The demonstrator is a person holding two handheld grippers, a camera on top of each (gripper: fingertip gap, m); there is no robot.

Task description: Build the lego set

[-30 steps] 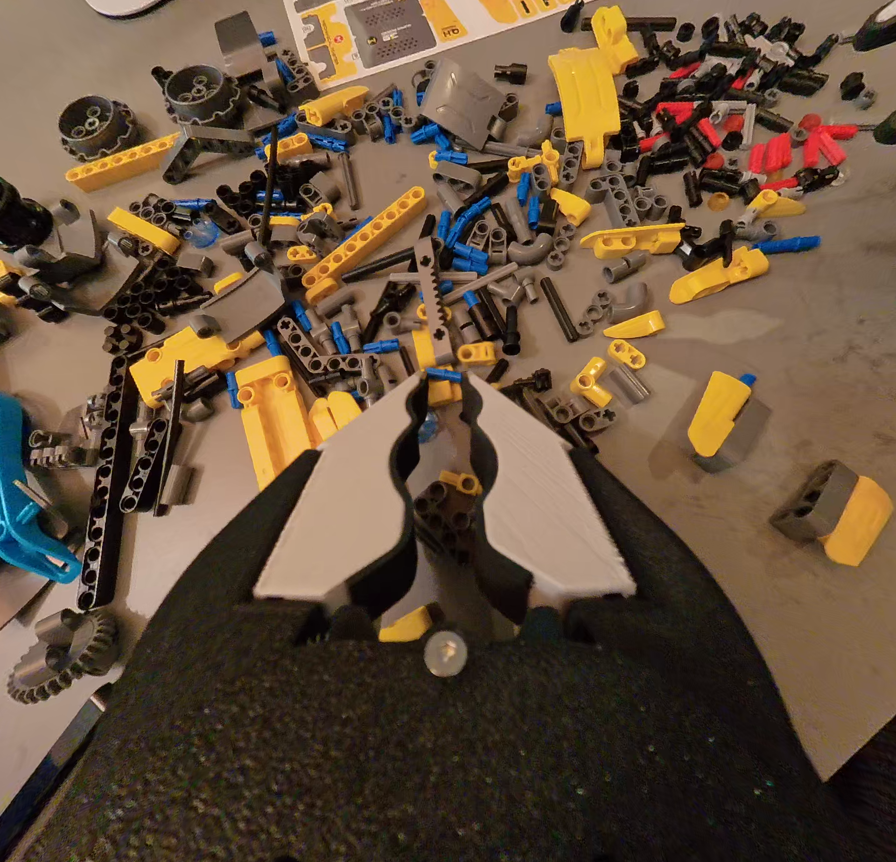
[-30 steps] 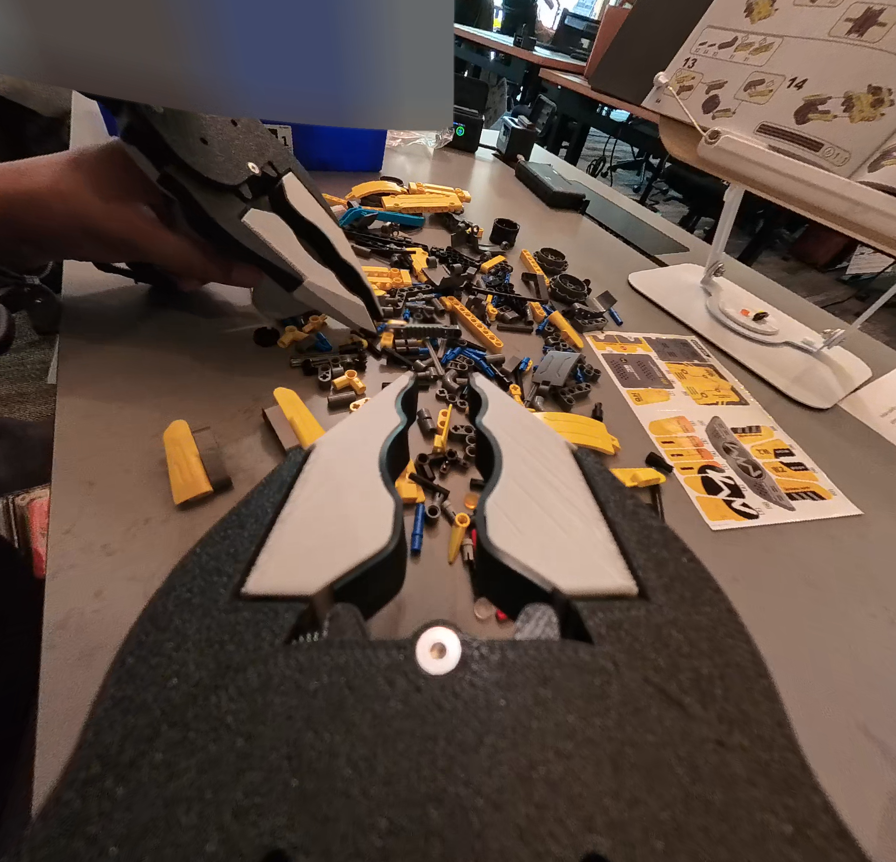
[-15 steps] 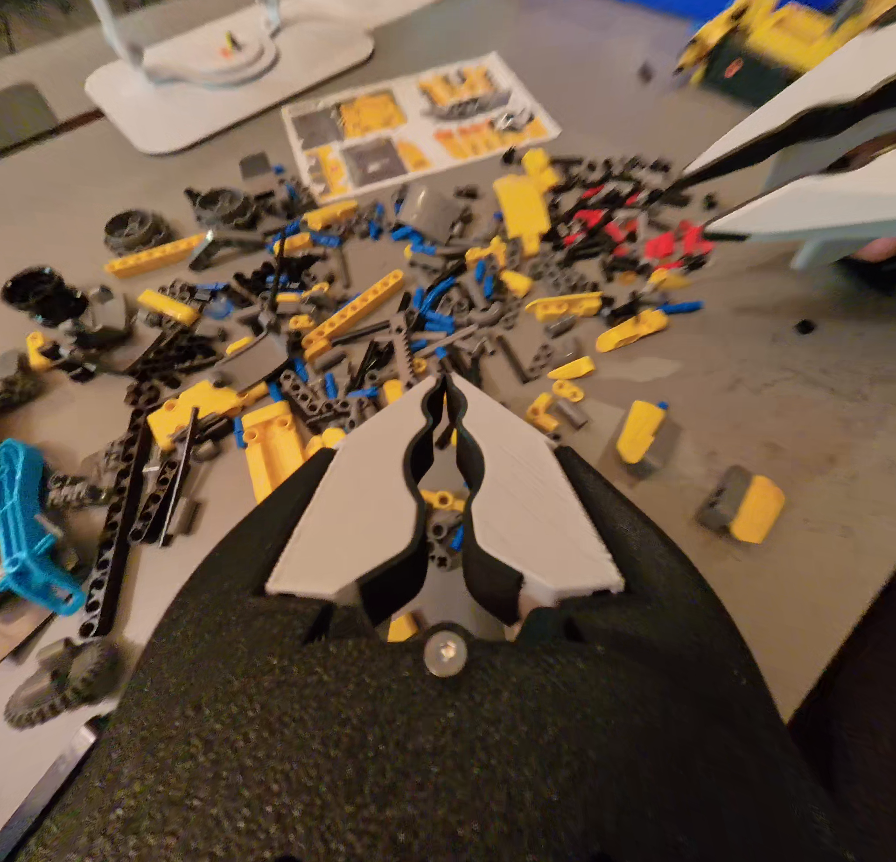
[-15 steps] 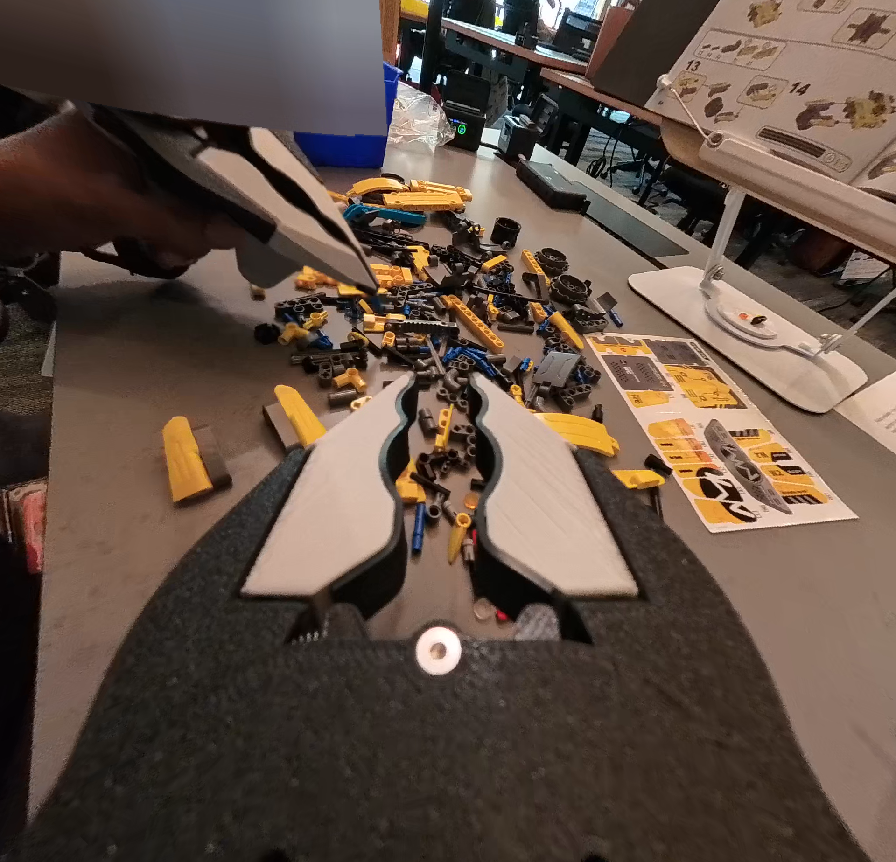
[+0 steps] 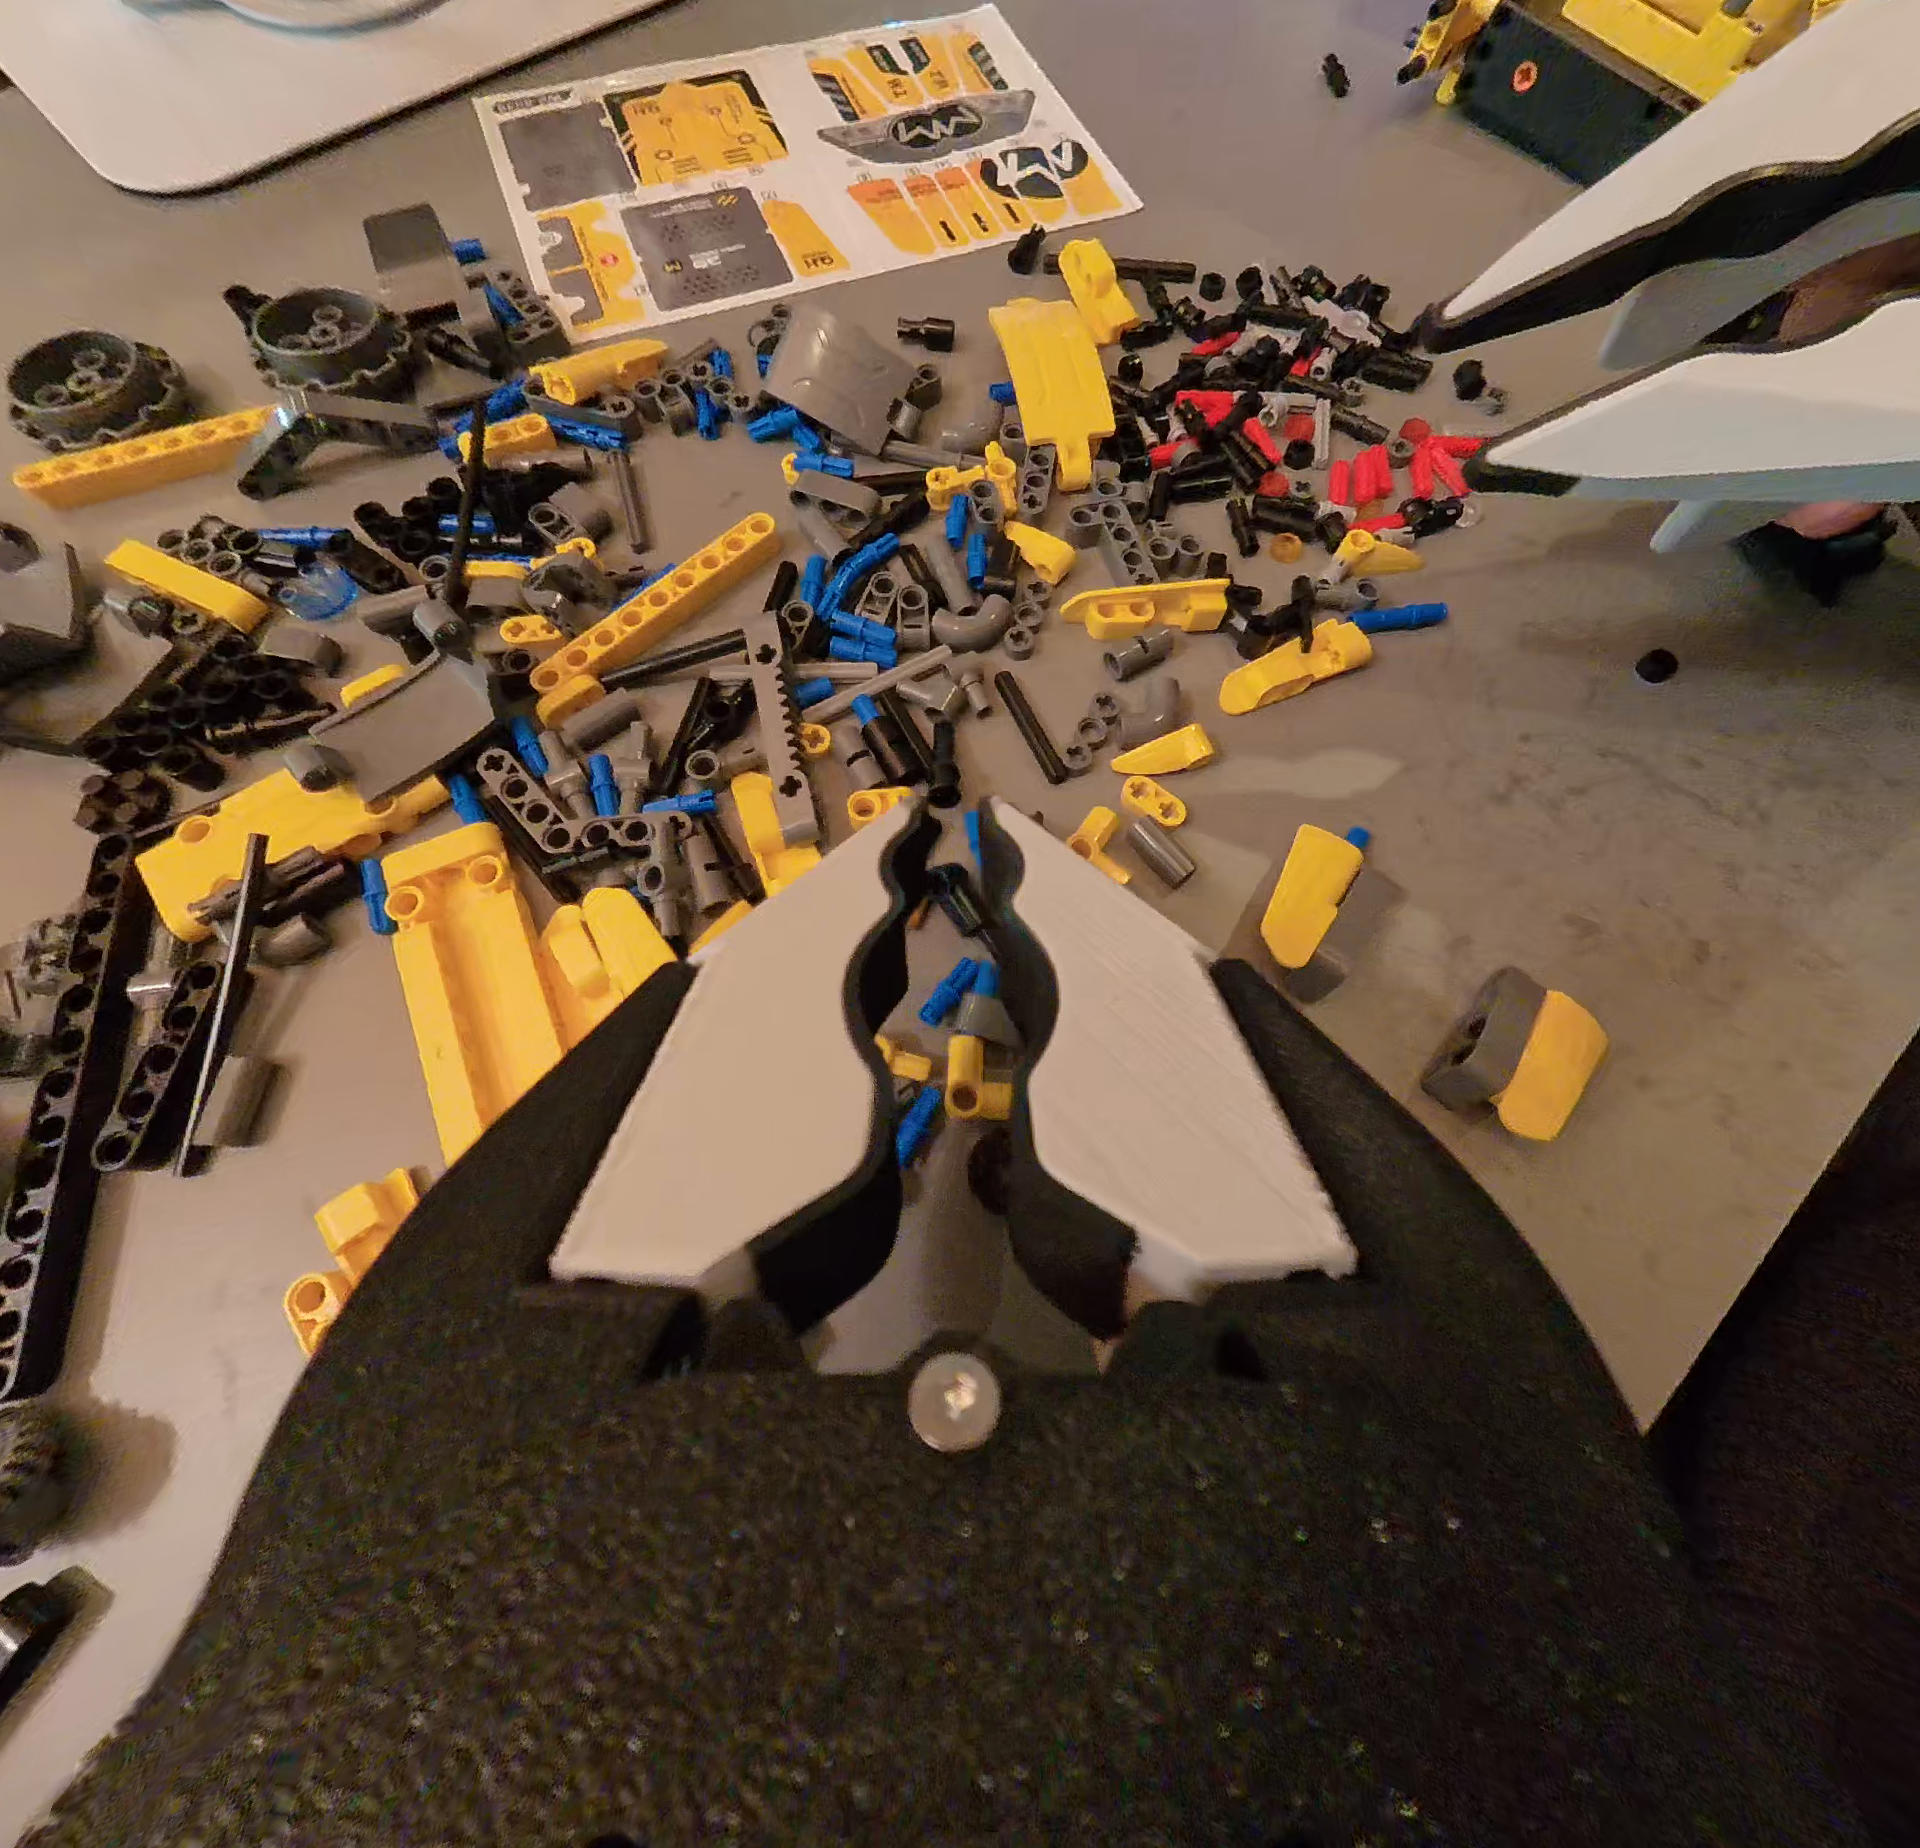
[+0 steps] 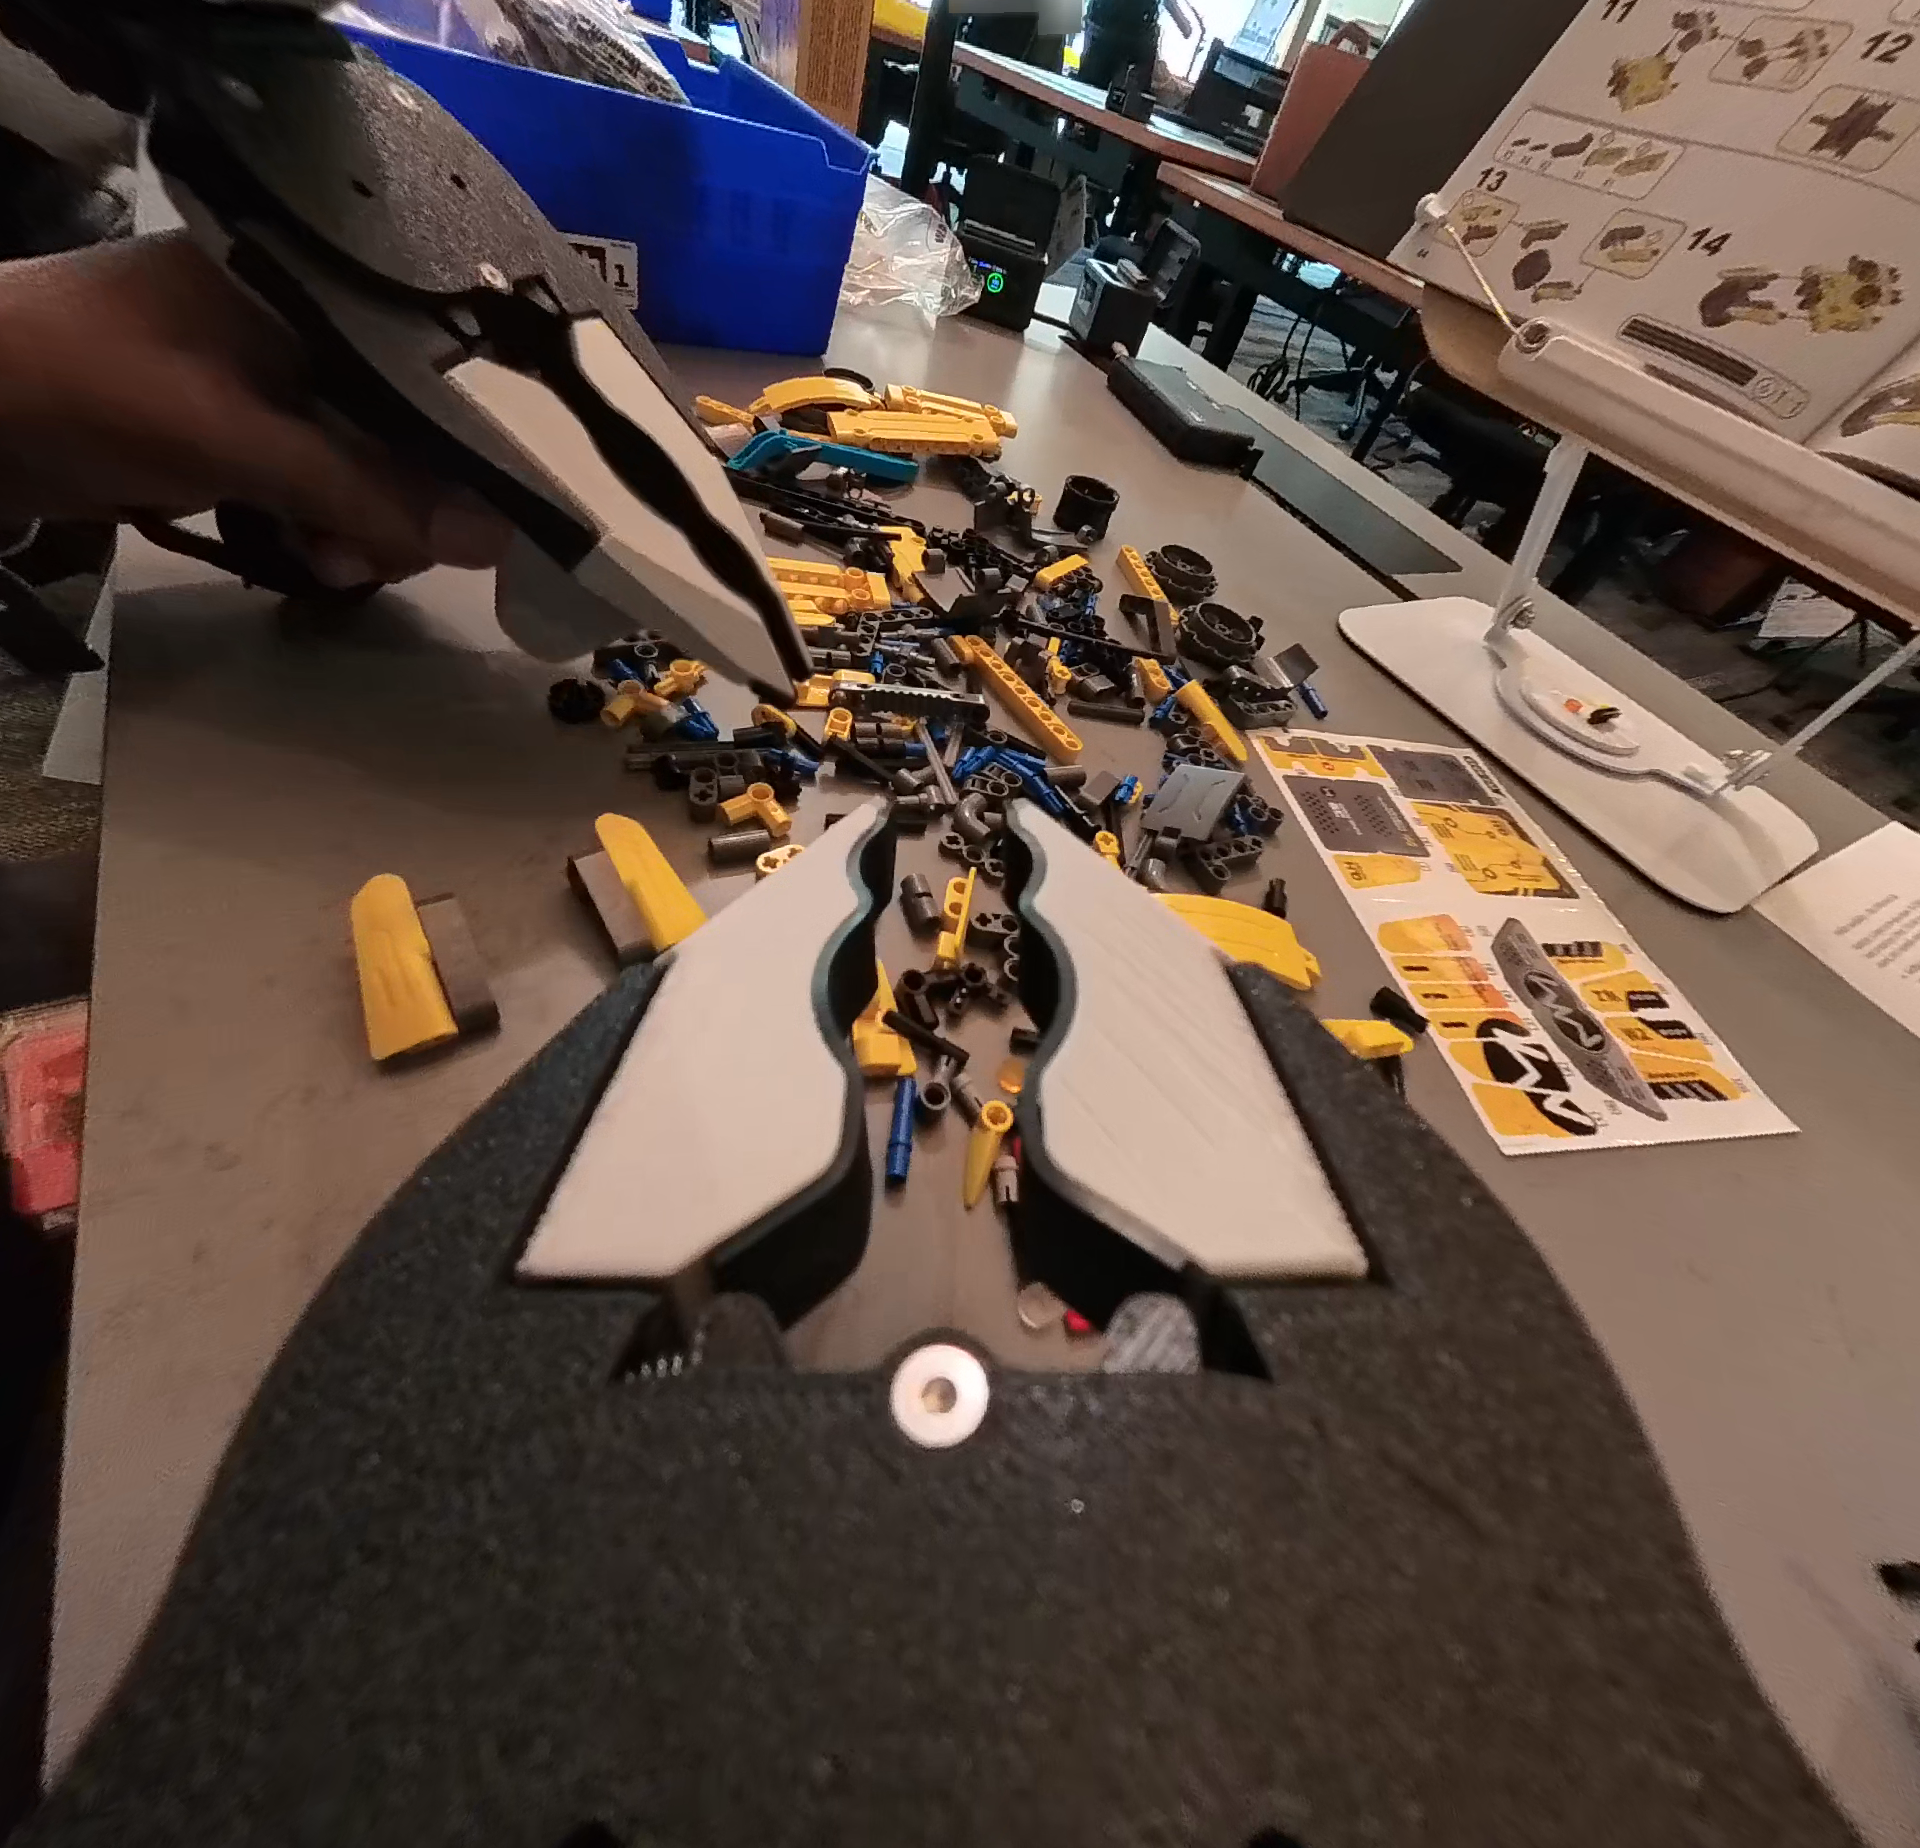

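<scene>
A pile of yellow, black, grey and blue construction-toy pieces (image 5: 727, 603) covers the grey table. My left gripper (image 5: 953, 811) is low over the near edge of the pile, just right of a grey toothed rack (image 5: 777, 733). Its jaws stand a narrow gap apart, with small loose pins showing in the gap and nothing clearly gripped. In the right wrist view a hand (image 6: 208, 427) holds it (image 6: 792, 692) with its tips beside the rack (image 6: 909, 699). My right gripper (image 6: 951, 822) is open and empty over small black pieces. It also shows in the left wrist view (image 5: 1455, 401), by the red pins (image 5: 1361, 468).
A sticker sheet (image 5: 800, 162) lies behind the pile. Two yellow-and-grey sub-assemblies (image 5: 1314, 910) (image 5: 1517, 1066) sit apart at the right. A partly built yellow model (image 5: 1621, 22) is far right. A white stand base (image 6: 1579, 749) carries an instruction booklet (image 6: 1714, 136). A blue bin (image 6: 665, 188) stands behind. Left tips to right tips: about 11 cm.
My left gripper lifted and tilted up from the pile, then came back down to it, with its jaws narrower than a second ago. My right gripper has barely moved.
</scene>
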